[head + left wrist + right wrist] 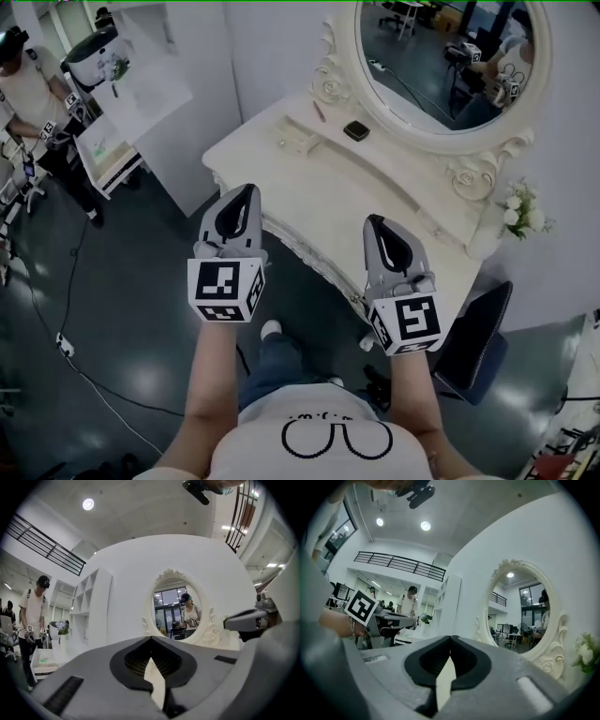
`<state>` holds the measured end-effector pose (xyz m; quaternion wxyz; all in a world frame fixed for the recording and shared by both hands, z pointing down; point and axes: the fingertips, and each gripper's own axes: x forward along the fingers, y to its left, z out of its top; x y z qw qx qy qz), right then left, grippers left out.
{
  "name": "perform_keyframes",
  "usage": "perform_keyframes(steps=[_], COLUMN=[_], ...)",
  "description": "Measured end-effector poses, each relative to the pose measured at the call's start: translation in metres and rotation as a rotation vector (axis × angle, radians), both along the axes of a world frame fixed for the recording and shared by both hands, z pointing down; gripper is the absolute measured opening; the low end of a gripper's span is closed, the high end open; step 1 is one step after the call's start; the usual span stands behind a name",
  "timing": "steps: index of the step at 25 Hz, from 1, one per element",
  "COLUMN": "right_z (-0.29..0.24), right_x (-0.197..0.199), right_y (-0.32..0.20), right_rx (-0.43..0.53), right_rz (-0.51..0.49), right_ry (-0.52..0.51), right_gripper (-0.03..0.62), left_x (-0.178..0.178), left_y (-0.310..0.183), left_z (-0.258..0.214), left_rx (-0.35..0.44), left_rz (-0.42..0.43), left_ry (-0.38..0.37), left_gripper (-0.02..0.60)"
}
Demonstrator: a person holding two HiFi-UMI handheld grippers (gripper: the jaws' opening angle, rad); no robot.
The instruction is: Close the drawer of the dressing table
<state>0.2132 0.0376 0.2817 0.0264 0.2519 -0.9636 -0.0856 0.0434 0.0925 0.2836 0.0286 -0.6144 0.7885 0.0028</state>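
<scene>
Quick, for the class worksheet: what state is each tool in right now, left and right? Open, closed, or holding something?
Left tool: closed, jaws together, holding nothing.
Right tool: closed, jaws together, holding nothing.

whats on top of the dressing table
A dark box, a pink stick, a white tray and flowers. The left gripper and right gripper cover part of its front edge.

Bare dark floor lies open in front of the dressing table and to its left, so its front edge is reachable. A dark chair crowds the right corner. On top, a tray, a small black box and flowers stand near the mirror; the middle strip is bare.
</scene>
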Motion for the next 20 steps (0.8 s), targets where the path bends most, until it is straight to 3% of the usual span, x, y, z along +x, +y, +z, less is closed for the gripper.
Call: perform_keyframes(steps=[9,14,20], right_z=[0.010,0.019,0.031], right_x=[-0.088,-0.110,-0.119], right_y=[-0.030,-0.040,-0.054], right_rx=[-0.014,-0.037,-0.057], right_rz=[0.101,0.150,0.184], right_ry=[0.033,0.061,0.080], right_gripper=[0.002,0.002,0.002], left_x=[-0.101,-0.124,-0.137], left_y=[-0.037,-0.053,-0.071], left_z=[0.003,0.011,0.026], left_rx=[0.028,0.002,-0.023], left_rz=[0.130,0.190,0.215], left_ry=[0.049,-0.003,0.014], left_gripper=[-0.002,-0.002,-0.002])
